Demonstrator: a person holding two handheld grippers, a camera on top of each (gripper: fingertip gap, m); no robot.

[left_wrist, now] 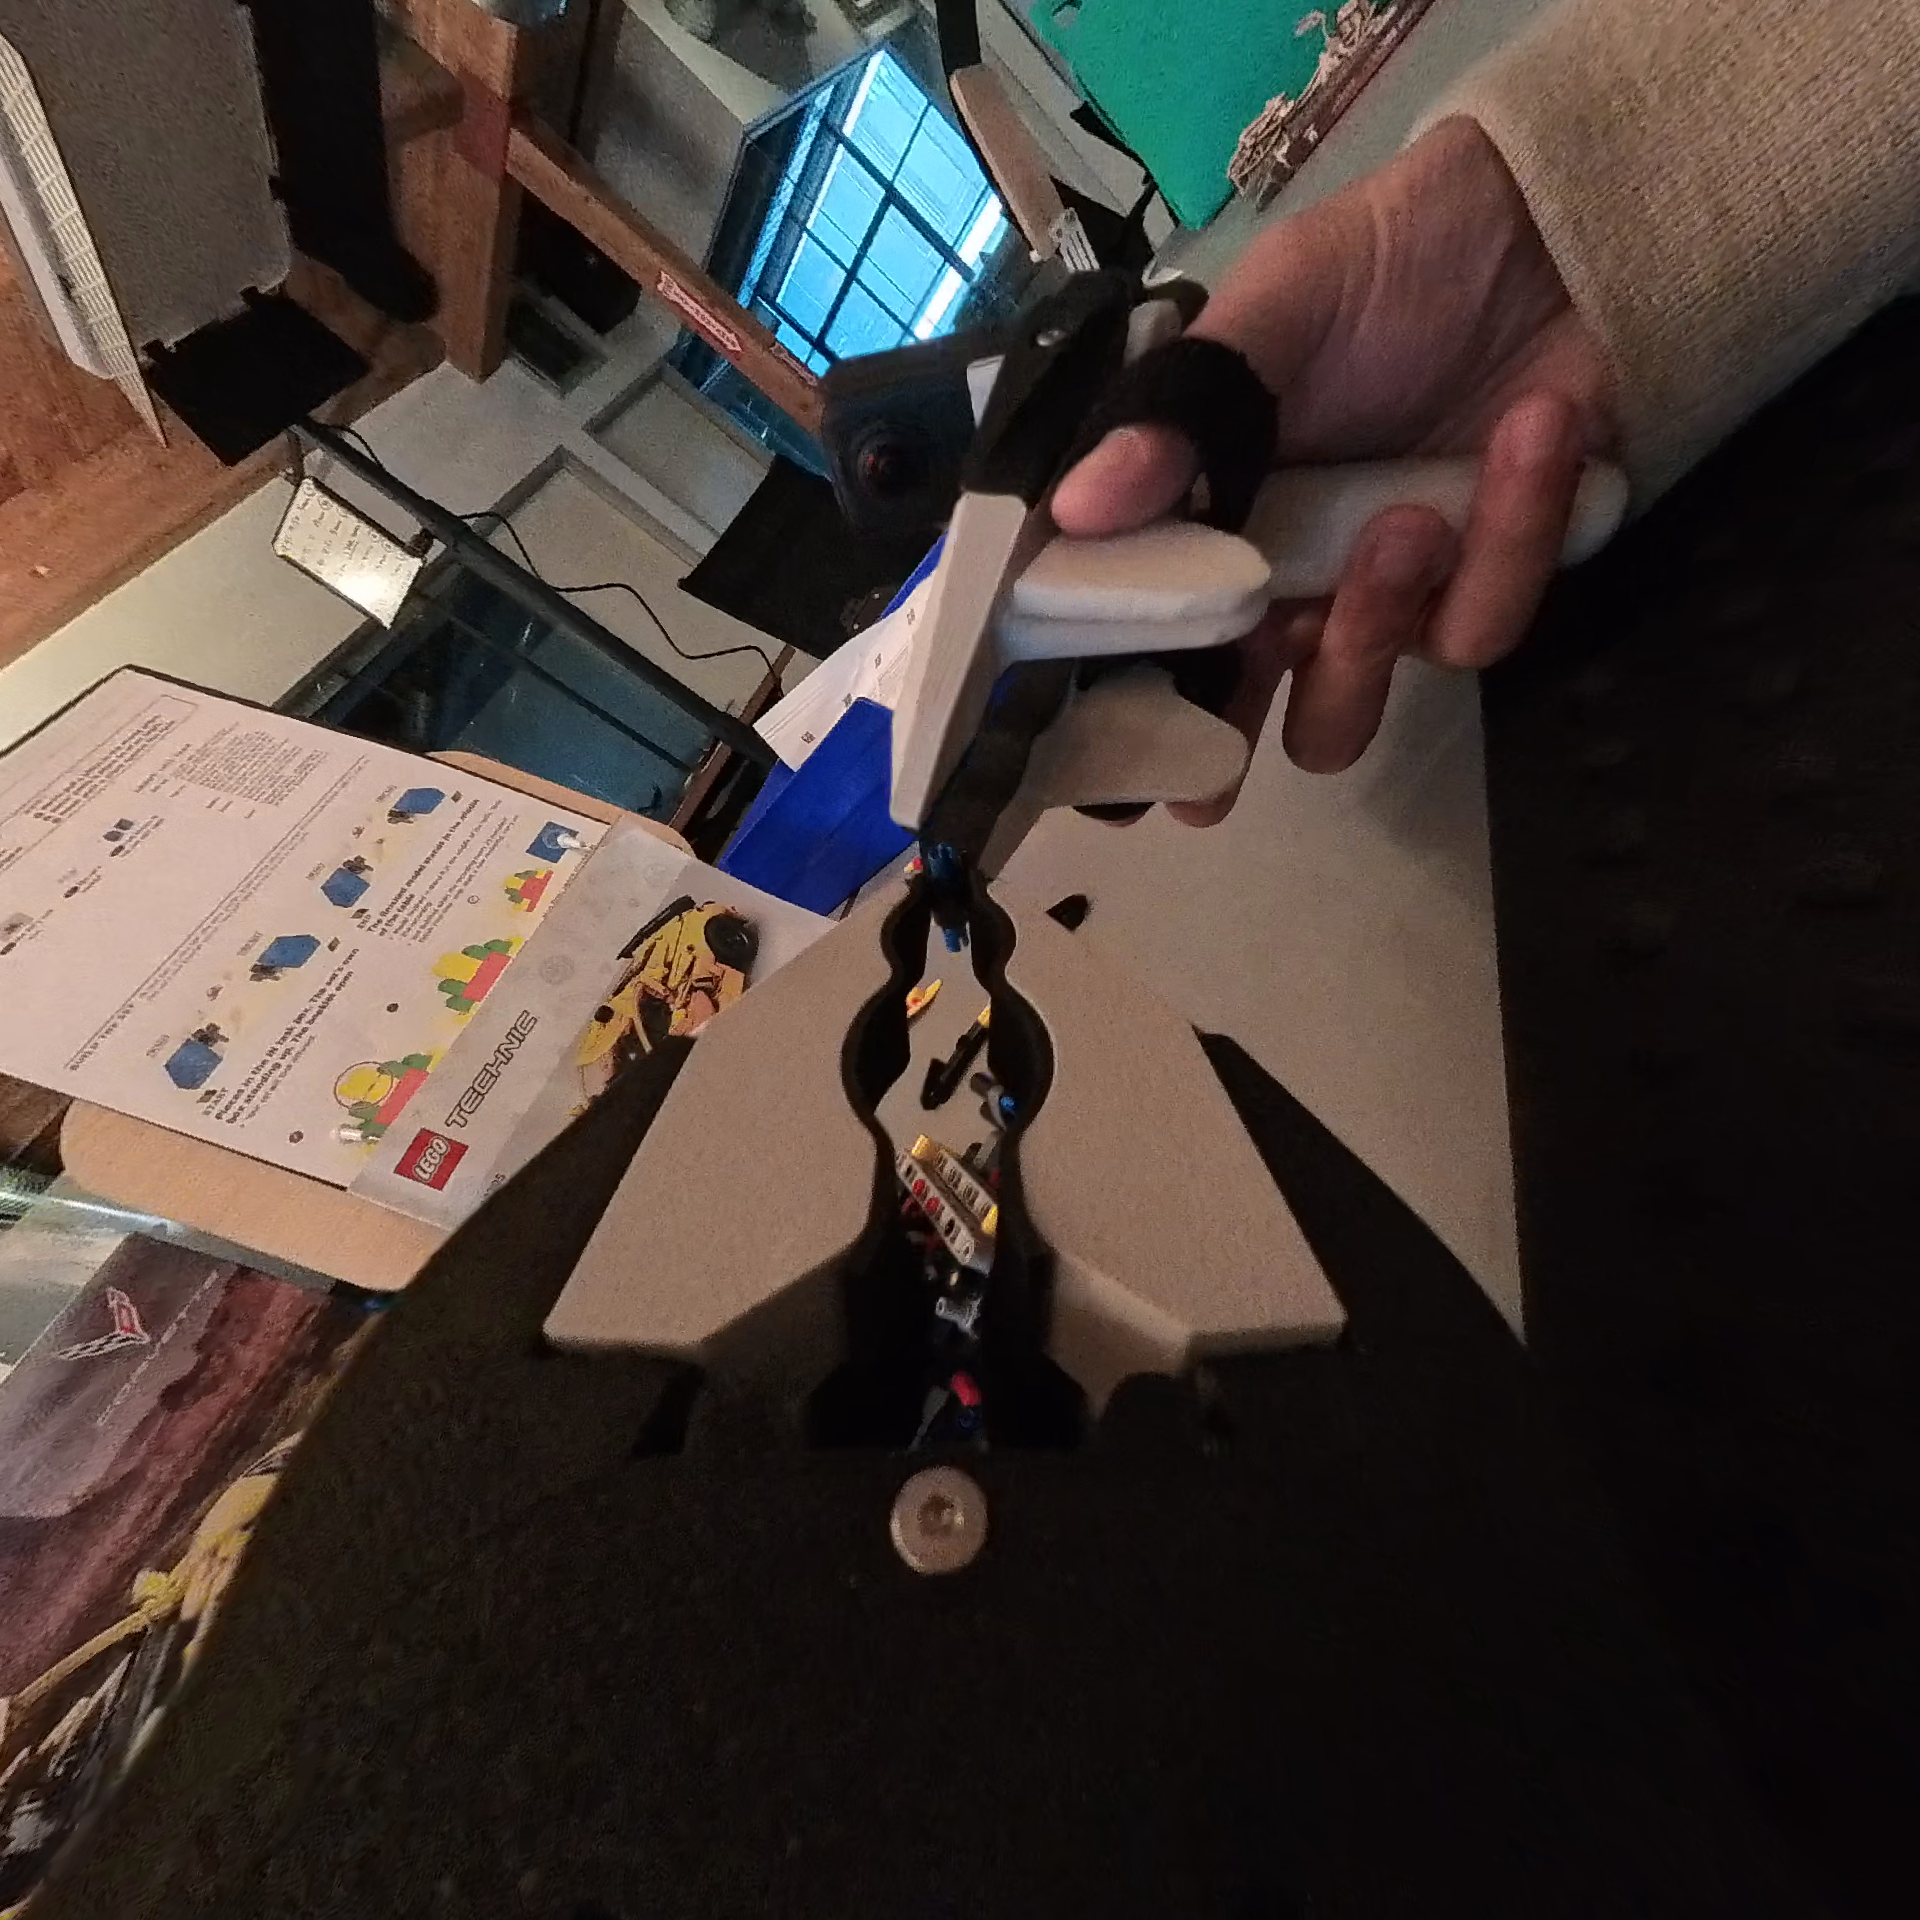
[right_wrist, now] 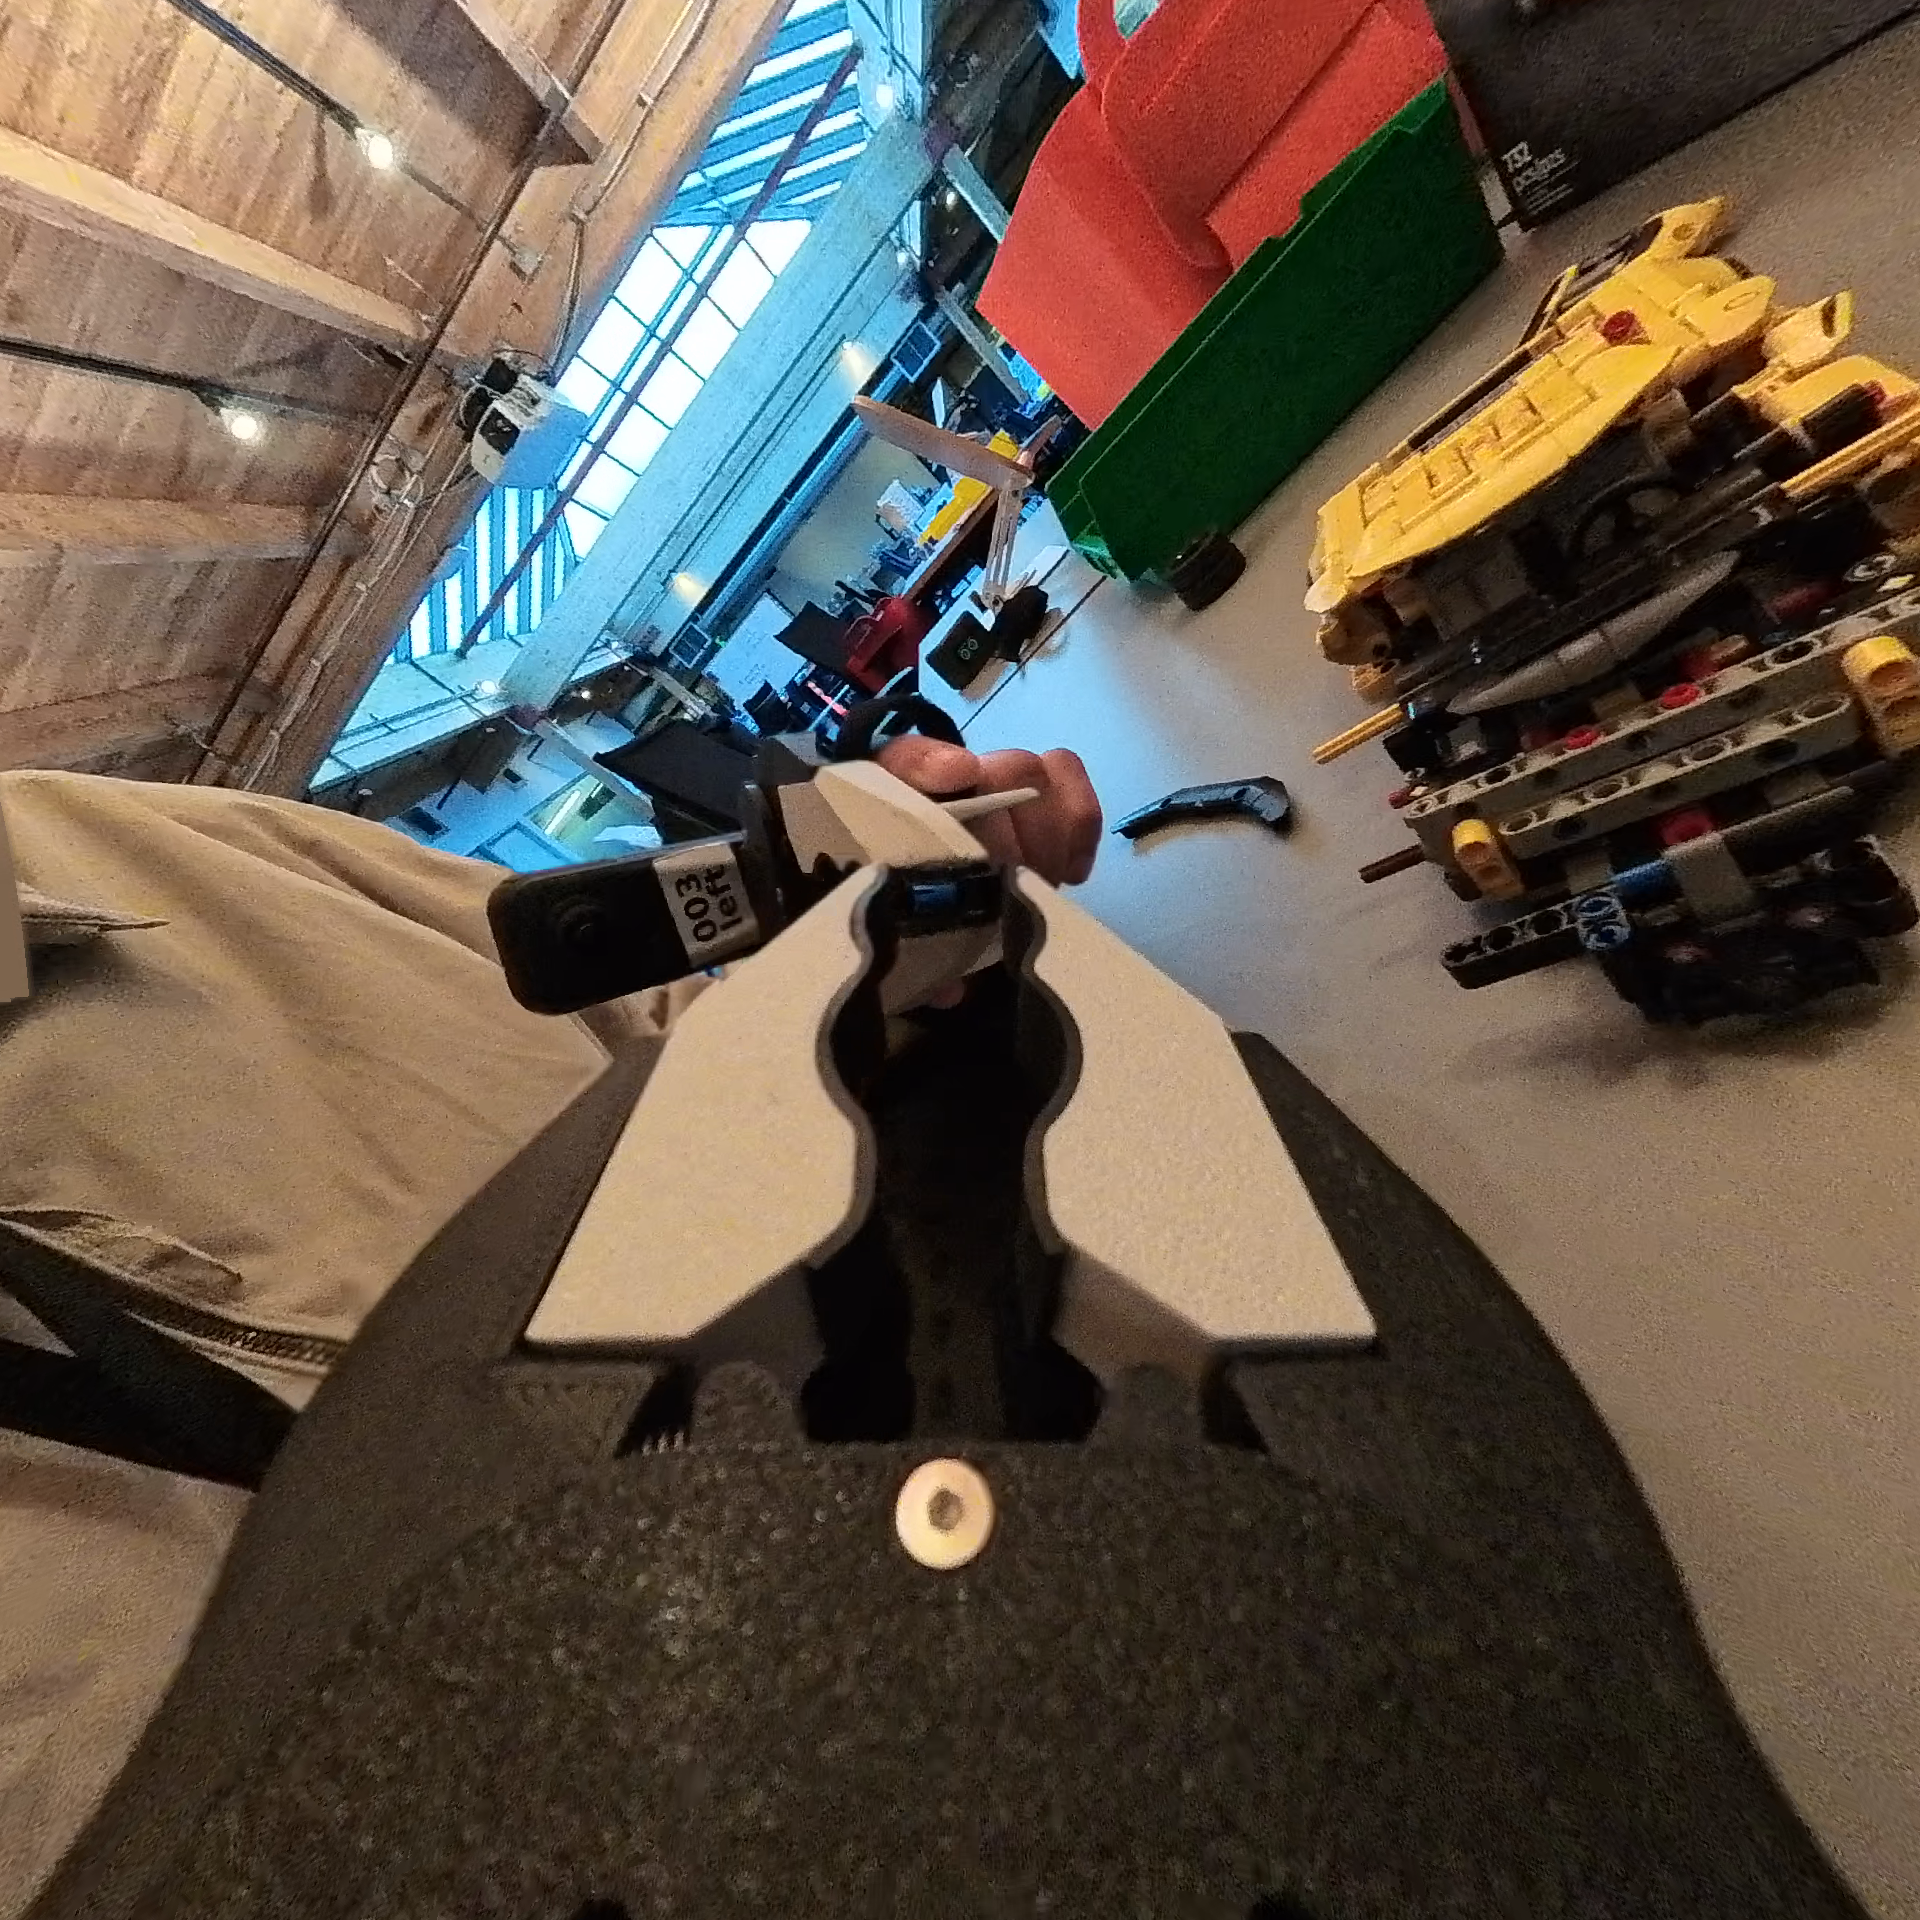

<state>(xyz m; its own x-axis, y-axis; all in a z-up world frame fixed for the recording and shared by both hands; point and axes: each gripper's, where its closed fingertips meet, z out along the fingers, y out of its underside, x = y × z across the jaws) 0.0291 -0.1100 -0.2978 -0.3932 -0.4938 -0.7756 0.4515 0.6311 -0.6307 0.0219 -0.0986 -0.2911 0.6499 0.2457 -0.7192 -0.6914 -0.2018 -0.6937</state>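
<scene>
A small blue and black building-toy piece [left_wrist: 944,896] sits between my left gripper's [left_wrist: 948,902] fingertips, which are closed on it. My right gripper [right_wrist: 943,896] is closed on the same blue piece [right_wrist: 940,900] from the opposite side. The two grippers meet tip to tip above the grey table [right_wrist: 1299,1091]. In the left wrist view the right gripper [left_wrist: 940,800] comes down from the upper right in a person's hand [left_wrist: 1382,416]. In the right wrist view the left gripper [right_wrist: 935,847] shows just beyond the piece, in a hand [right_wrist: 997,800].
A partly built yellow and black toy car [right_wrist: 1621,582] lies at the right, with a black curved part [right_wrist: 1205,805] near it. Behind stand a green bin [right_wrist: 1299,364] and a red box [right_wrist: 1143,208]. A printed sheet [left_wrist: 239,894], a booklet [left_wrist: 582,1039], a blue bin [left_wrist: 821,821] and loose pieces [left_wrist: 951,1184] lie on the left.
</scene>
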